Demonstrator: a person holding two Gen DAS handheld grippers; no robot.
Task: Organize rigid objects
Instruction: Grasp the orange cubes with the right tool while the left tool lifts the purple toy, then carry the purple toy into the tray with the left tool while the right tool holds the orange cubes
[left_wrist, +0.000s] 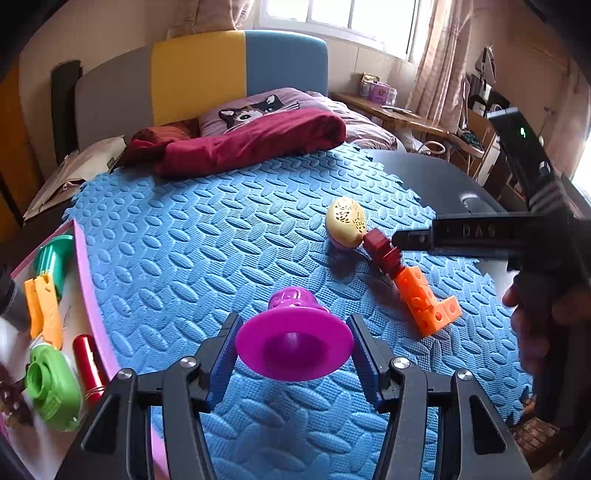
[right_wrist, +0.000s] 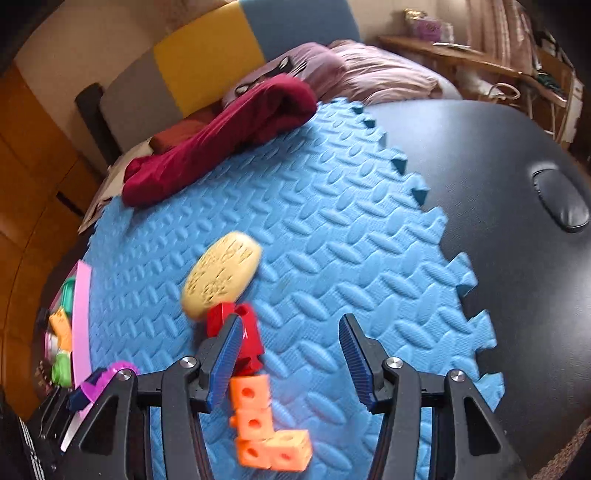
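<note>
My left gripper (left_wrist: 293, 341) is shut on a purple funnel-shaped toy (left_wrist: 294, 341), its wide flange between the blue pads, held above the blue foam mat (left_wrist: 207, 236). A cream egg-shaped toy (left_wrist: 346, 221) lies on the mat, touching a chain of red cubes (left_wrist: 382, 251) and orange cubes (left_wrist: 424, 301). My right gripper (right_wrist: 288, 354) is open and empty over the mat; the red cubes (right_wrist: 249, 334) sit at its left finger, the orange cubes (right_wrist: 266, 432) below, the egg (right_wrist: 221, 273) beyond. The right gripper's body shows in the left wrist view (left_wrist: 480, 232).
A pink-edged tray (left_wrist: 86, 280) at the mat's left holds a green tube, orange clip, red cylinder and green part. A maroon blanket (left_wrist: 240, 142) and pillow lie at the far end. A dark table (right_wrist: 498, 184) borders the mat on the right.
</note>
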